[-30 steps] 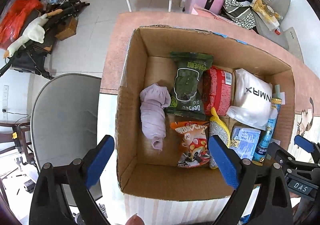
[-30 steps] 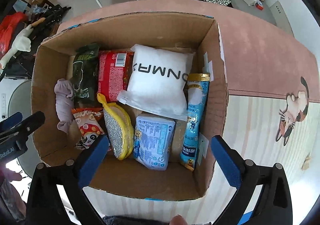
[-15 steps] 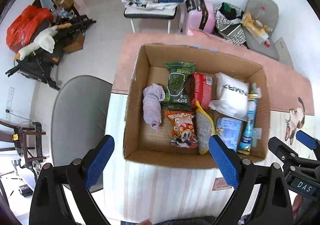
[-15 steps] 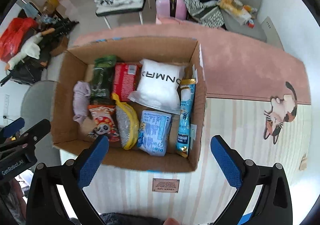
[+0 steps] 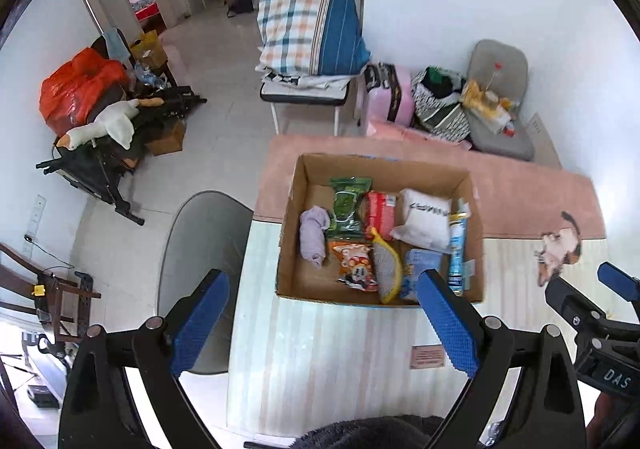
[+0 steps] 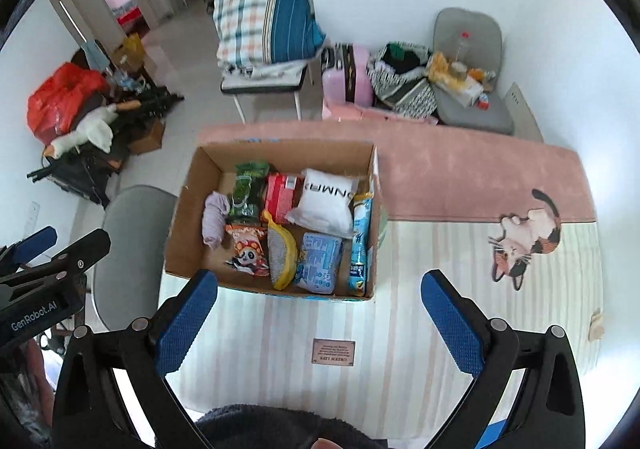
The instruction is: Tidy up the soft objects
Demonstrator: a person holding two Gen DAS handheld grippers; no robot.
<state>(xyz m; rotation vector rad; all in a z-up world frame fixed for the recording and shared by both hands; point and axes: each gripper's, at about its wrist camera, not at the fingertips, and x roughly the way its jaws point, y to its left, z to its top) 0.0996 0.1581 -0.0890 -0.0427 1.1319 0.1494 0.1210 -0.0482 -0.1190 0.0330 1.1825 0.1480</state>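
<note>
Left wrist view: the left gripper [image 5: 324,319] hangs spread and empty above the table, well short of the cardboard box [image 5: 296,281], where the soft packets lie packed in rows

Right wrist view: the right gripper [image 6: 316,313] is likewise parted, holding nothing; the white pouch [image 6: 326,201] sits inside the box, which suggests the sorting is done

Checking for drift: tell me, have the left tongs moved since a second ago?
Yes. The left tongs have pulled up and back: the cardboard box looks smaller and farther, with more table now showing.

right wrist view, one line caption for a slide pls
Open right gripper above a striped mat, facing a cardboard box packed with snack packets and a white pouch.
</note>
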